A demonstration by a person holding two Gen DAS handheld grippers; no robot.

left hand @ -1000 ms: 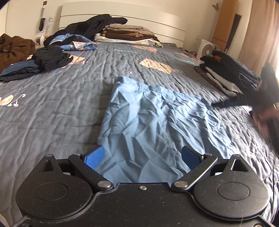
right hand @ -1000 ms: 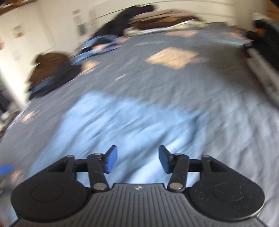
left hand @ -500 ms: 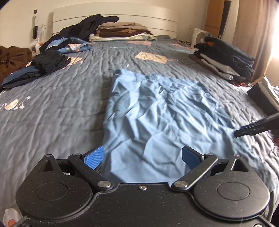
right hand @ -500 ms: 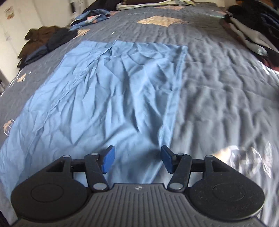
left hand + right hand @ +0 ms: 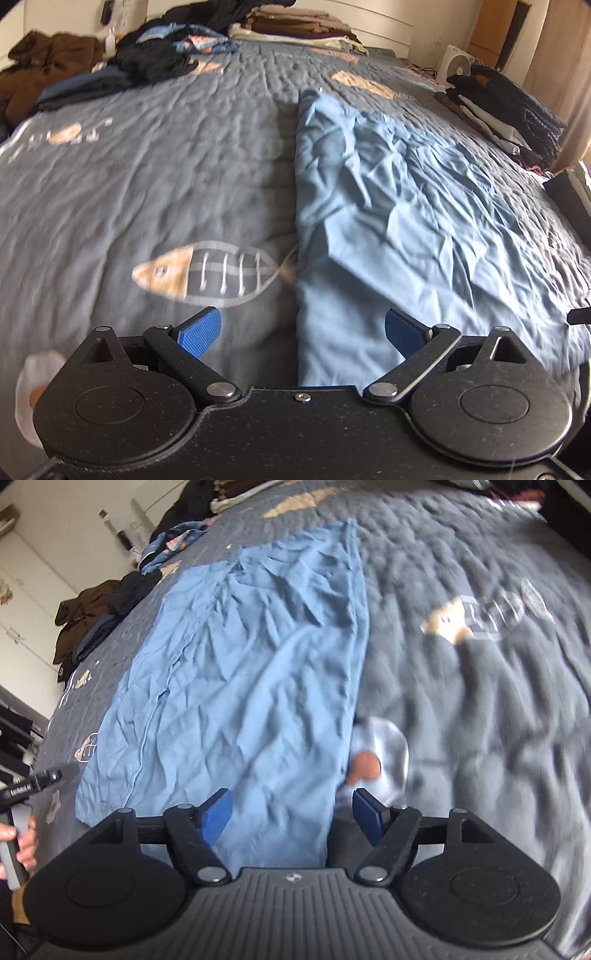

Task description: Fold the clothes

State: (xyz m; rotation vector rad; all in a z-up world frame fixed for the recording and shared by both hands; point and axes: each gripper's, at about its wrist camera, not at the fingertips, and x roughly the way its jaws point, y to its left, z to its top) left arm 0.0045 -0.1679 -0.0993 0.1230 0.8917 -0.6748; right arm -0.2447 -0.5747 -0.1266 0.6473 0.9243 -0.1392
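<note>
A wrinkled light blue garment (image 5: 399, 206) lies spread flat on the grey quilted bed (image 5: 147, 177). My left gripper (image 5: 301, 330) is open low over the garment's near left corner, with the cloth's left edge running between its blue pads. In the right wrist view the same garment (image 5: 251, 672) stretches away, and my right gripper (image 5: 291, 818) is open over its near right corner, the cloth's right edge between its pads. Neither gripper holds cloth. The left gripper's body and a hand (image 5: 22, 834) show at the lower left of the right wrist view.
A stack of folded clothes (image 5: 506, 107) sits at the bed's right side. Loose dark and brown clothes (image 5: 110, 66) lie at the far left, with more folded items (image 5: 295, 26) by the headboard. A white fan (image 5: 458, 66) stands beyond the bed.
Both grippers moved down and outward to the garment's near corners, left one leftward, right one rightward. Both stay open. The views are blurred from motion.
</note>
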